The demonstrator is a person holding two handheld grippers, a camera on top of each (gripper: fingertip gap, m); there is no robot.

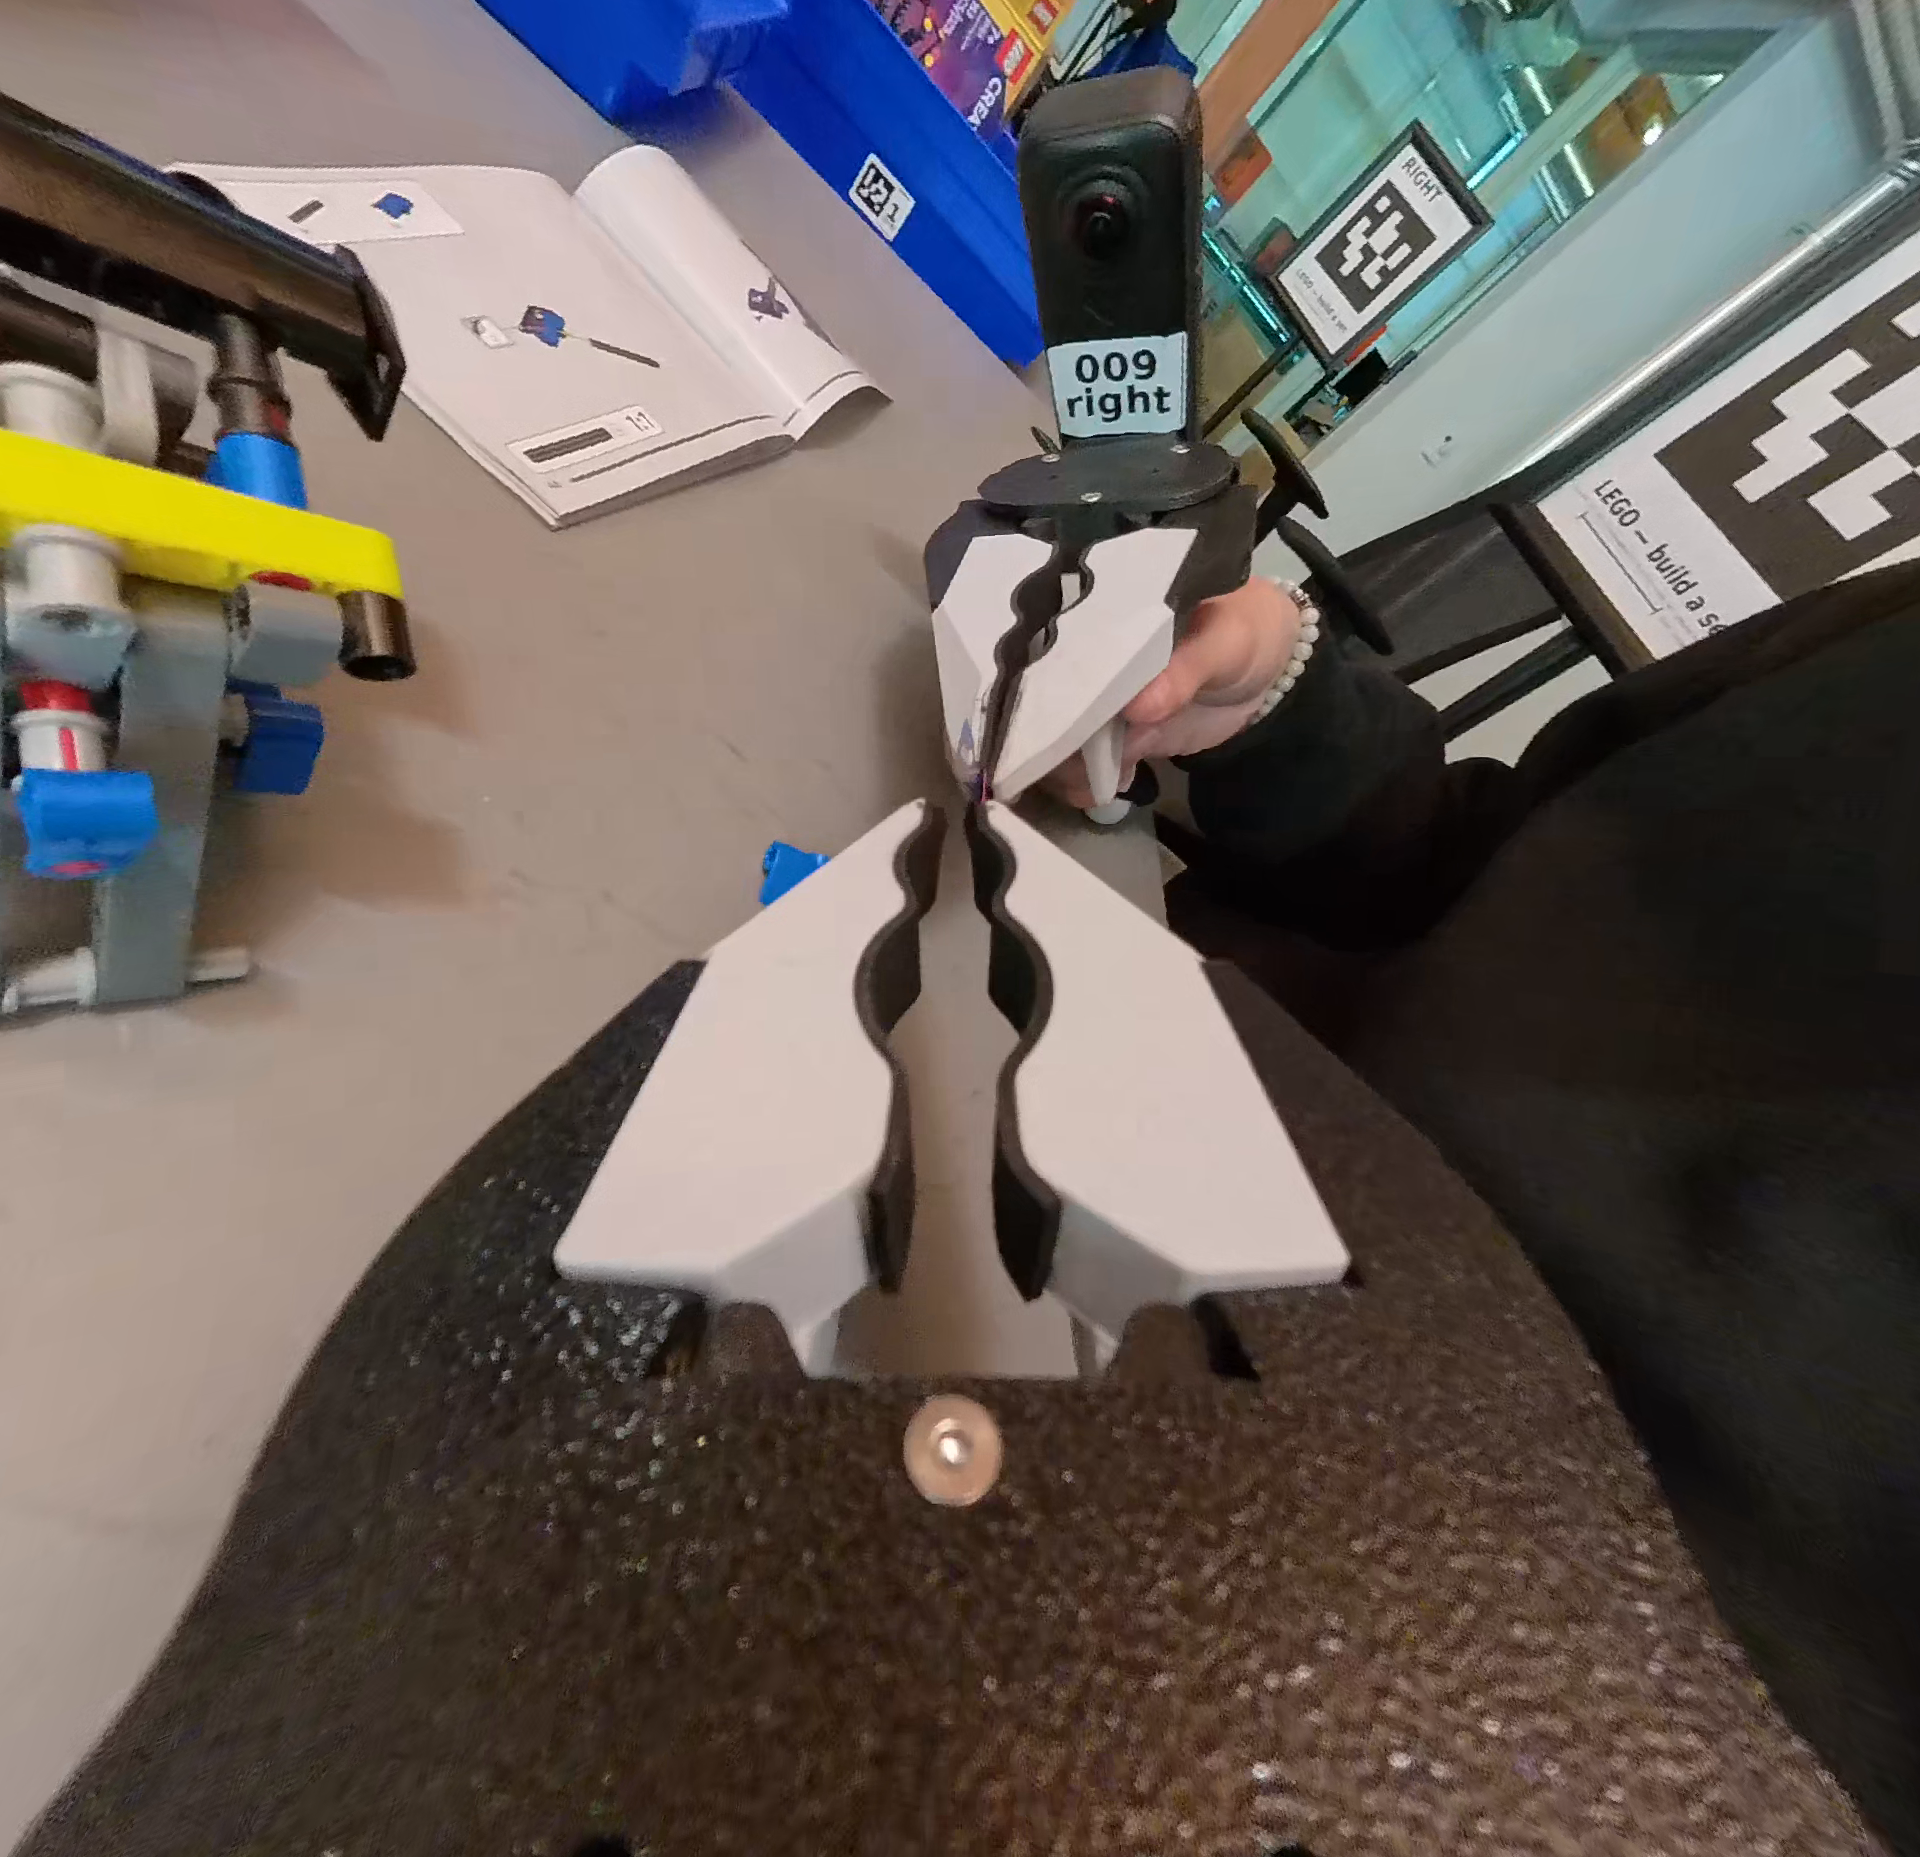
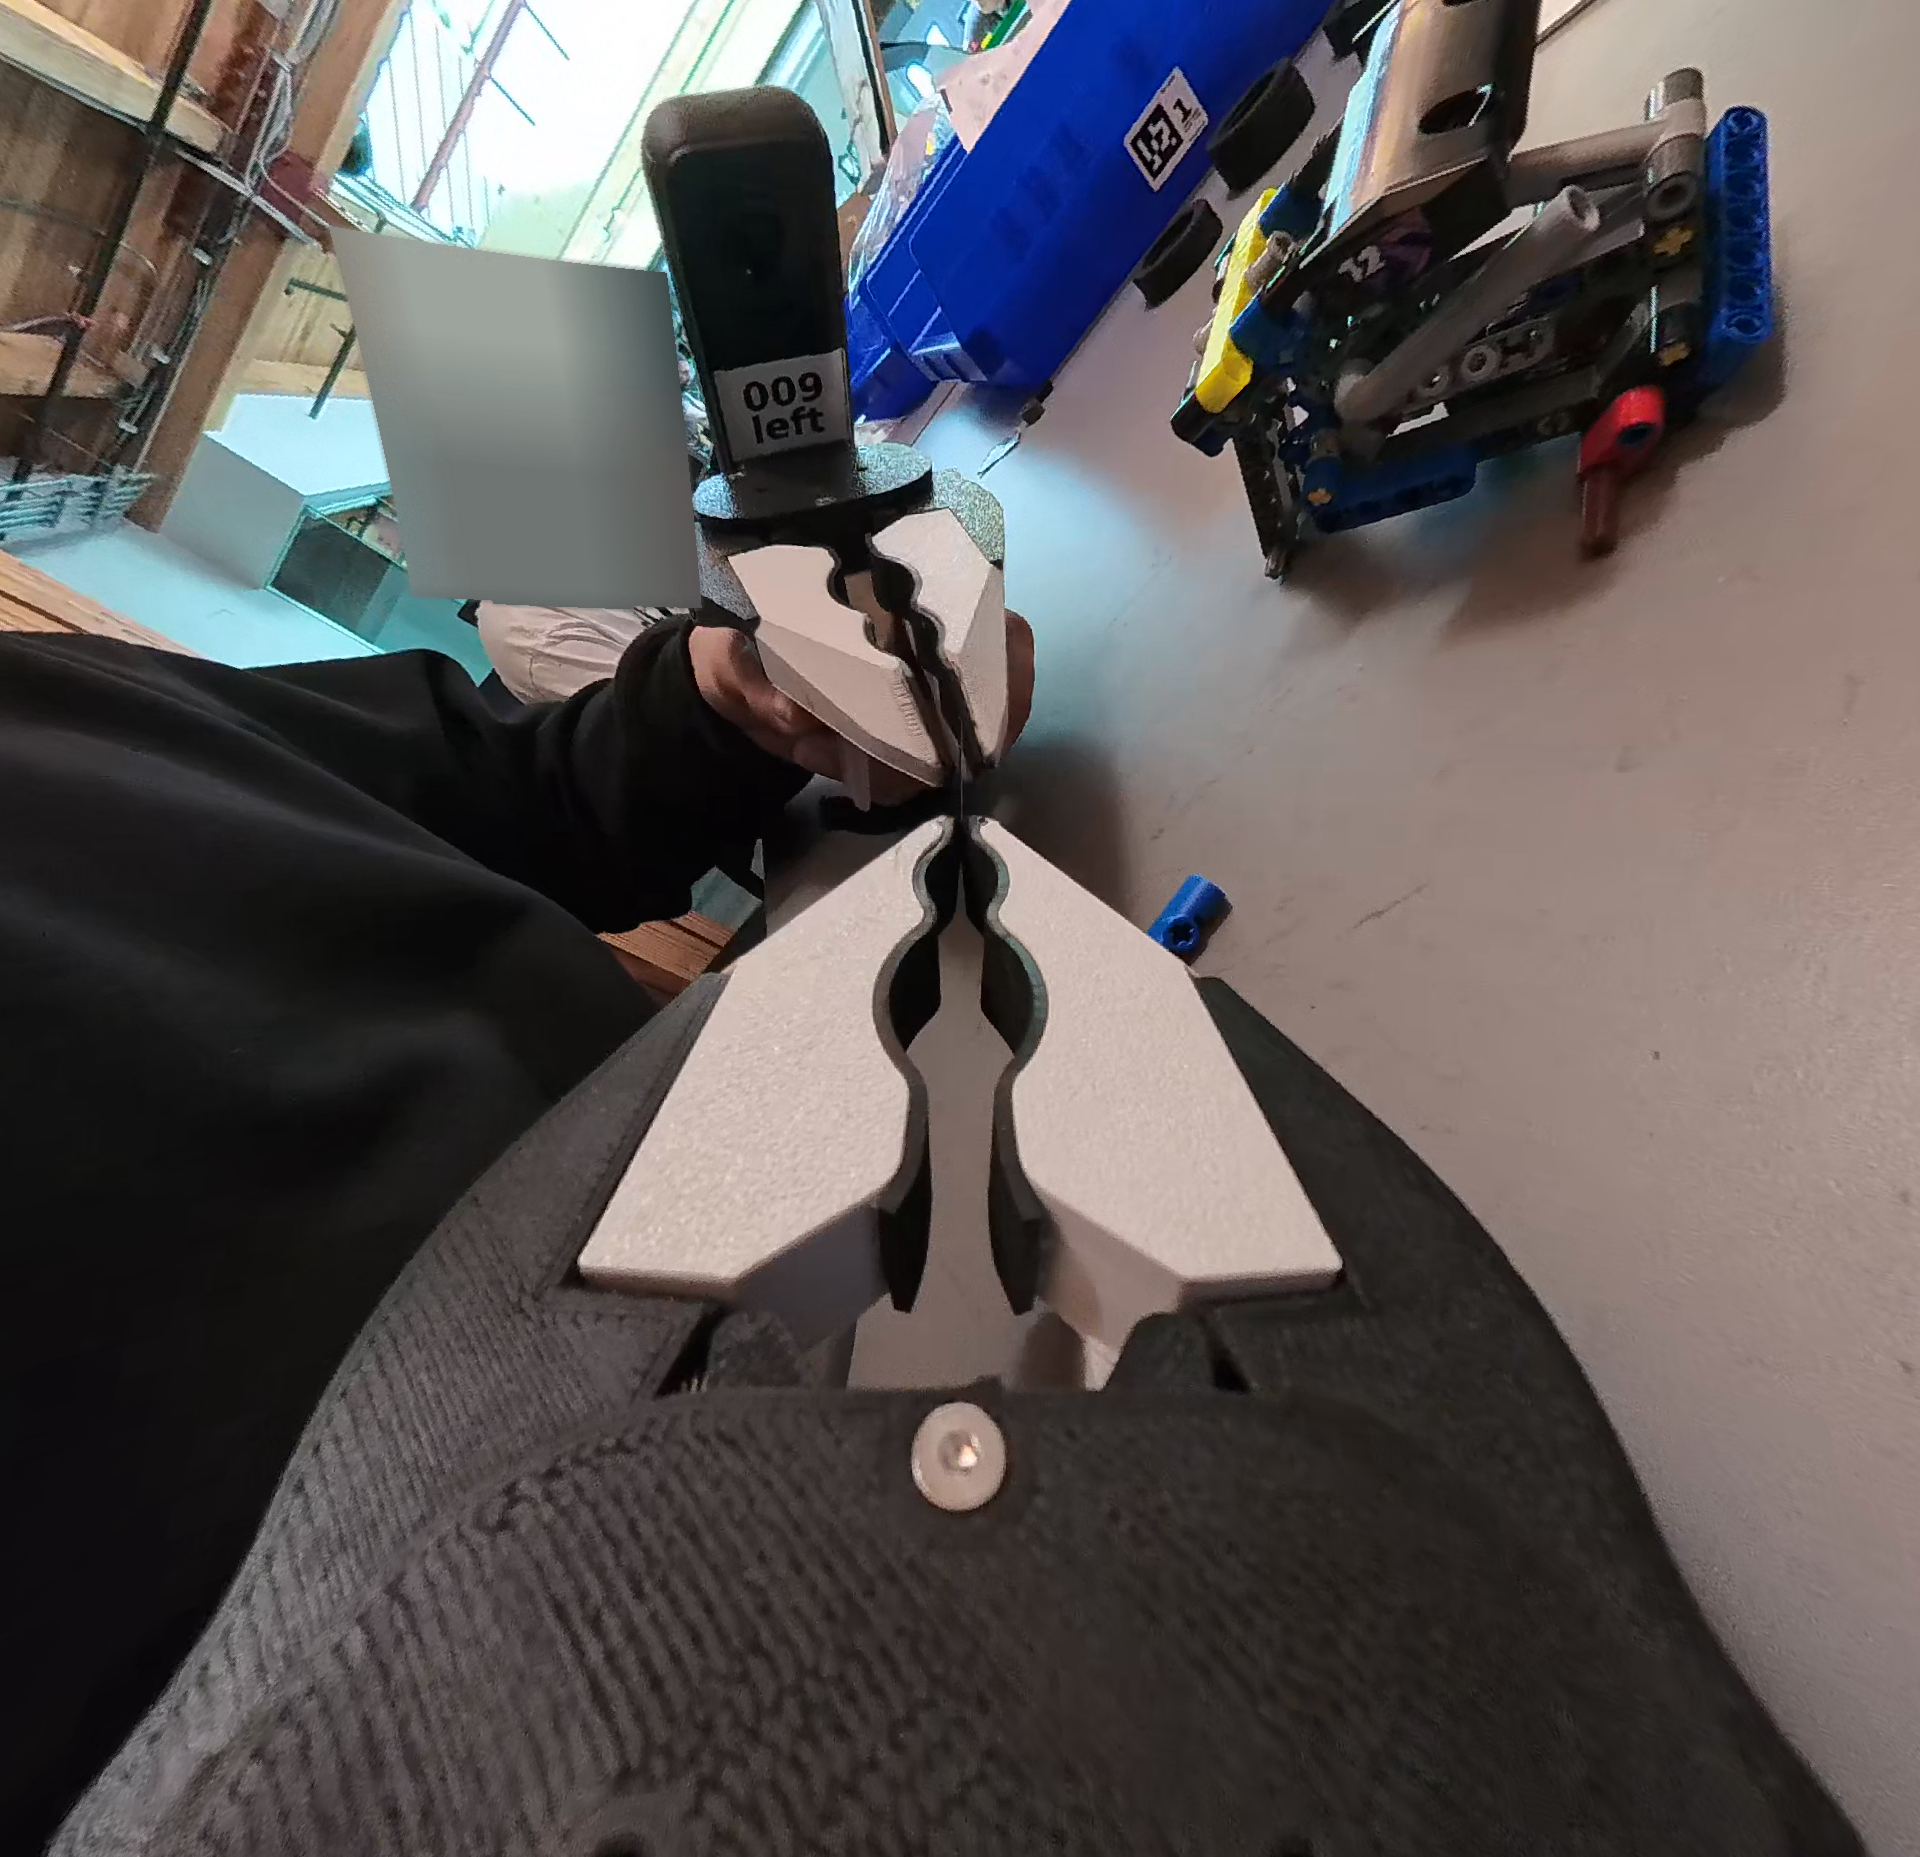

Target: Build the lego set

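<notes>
Grey table [image 1: 520, 768]; instruction booklet [image 1: 582, 353] in left view only; both hand-held grippers tip-to-tip, grip unclear.

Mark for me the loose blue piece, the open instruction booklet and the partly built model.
loose blue piece [image 2: 1190, 913], right wrist view, its side.
instruction booklet [image 1: 551, 353], left wrist view, near page.
partly built model [image 2: 1496, 342], right wrist view, central frame.

Our left gripper [image 1: 956, 815] and right gripper [image 2: 964, 828] meet tip-to-tip at 12 o'clock, jaws nearly closed.
</notes>
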